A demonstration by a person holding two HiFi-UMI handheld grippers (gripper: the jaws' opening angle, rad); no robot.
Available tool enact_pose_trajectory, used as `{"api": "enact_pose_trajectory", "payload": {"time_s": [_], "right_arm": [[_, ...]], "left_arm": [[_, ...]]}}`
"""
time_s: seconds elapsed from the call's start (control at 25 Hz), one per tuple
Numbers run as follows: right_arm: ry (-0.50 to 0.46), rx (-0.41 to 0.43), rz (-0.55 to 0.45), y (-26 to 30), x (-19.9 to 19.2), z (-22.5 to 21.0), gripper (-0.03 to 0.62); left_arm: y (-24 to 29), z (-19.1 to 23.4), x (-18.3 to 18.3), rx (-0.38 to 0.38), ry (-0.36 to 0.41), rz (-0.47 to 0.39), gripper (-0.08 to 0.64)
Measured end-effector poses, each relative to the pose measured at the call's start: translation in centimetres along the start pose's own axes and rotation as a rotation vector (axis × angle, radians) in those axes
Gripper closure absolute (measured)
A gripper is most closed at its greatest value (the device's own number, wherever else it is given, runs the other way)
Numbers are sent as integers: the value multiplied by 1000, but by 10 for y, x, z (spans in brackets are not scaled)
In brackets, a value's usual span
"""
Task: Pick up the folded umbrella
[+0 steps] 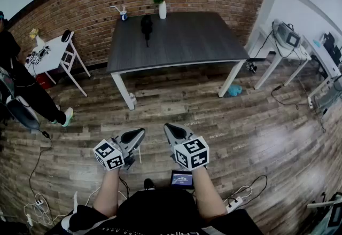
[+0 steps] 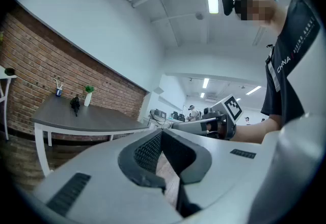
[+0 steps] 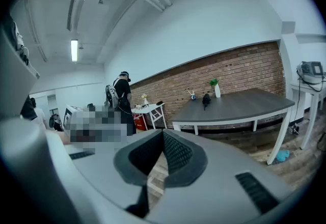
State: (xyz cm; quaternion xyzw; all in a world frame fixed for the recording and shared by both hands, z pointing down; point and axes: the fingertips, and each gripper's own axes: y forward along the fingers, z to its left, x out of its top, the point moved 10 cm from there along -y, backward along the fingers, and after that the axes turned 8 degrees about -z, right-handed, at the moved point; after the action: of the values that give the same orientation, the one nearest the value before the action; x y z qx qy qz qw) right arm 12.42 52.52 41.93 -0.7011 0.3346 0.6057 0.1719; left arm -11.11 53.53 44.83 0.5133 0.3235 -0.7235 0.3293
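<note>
Shut tight at the left claw (image 2: 162, 132), ribbed pads (image 2: 146, 149) pressed flat together with nothing caught between. Same at the right claw (image 3: 163, 133): closed pad to pad, gripping nothing. Both held side by side on the near side of the tabletop (image 1: 192, 41), well apart from it, over the wooden floor (image 1: 256, 132), tips aimed toward it. Behind the jaws, farther from the tabletop, the left marker cube (image 1: 109, 155) and the right marker cube (image 1: 192, 153), with bare forearms behind them. Farther back still from the tabletop, a small lit screen (image 1: 181, 178) at the person's waist.

On the tabletop itself, toward its far edge and left of its middle: the folded umbrella (image 1: 146, 24), black, resting there clear of both claws. At the tabletop's far edge, just beyond the umbrella, a white vase (image 1: 162, 10) with a green sprig. Near the tabletop's far left corner, a small blue cup (image 1: 123, 16). Behind the tabletop, a brick wall (image 1: 80, 9). Left of the tabletop in the head view, a white side table (image 1: 51, 52) and a standing person (image 1: 18, 84) in dark clothes. Beside the tabletop's near right leg, something teal (image 1: 233, 90) on the floor. Right of the tabletop, white desks (image 1: 282, 51) loaded with equipment.
</note>
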Motion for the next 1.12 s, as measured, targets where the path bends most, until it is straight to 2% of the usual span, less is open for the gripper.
{"api": "enact_pose_trajectory", "payload": {"time_s": [0.28, 0.76, 1.12], "right_arm": [[7, 8, 0, 3, -6, 0, 584], [52, 15, -13, 1, -4, -9, 583], [57, 18, -16, -7, -6, -20, 583]], "left_arm": [[2, 4, -4, -8, 25, 9, 557], [8, 3, -1, -27, 8, 6, 557], [14, 2, -8, 21, 5, 11, 557]]}}
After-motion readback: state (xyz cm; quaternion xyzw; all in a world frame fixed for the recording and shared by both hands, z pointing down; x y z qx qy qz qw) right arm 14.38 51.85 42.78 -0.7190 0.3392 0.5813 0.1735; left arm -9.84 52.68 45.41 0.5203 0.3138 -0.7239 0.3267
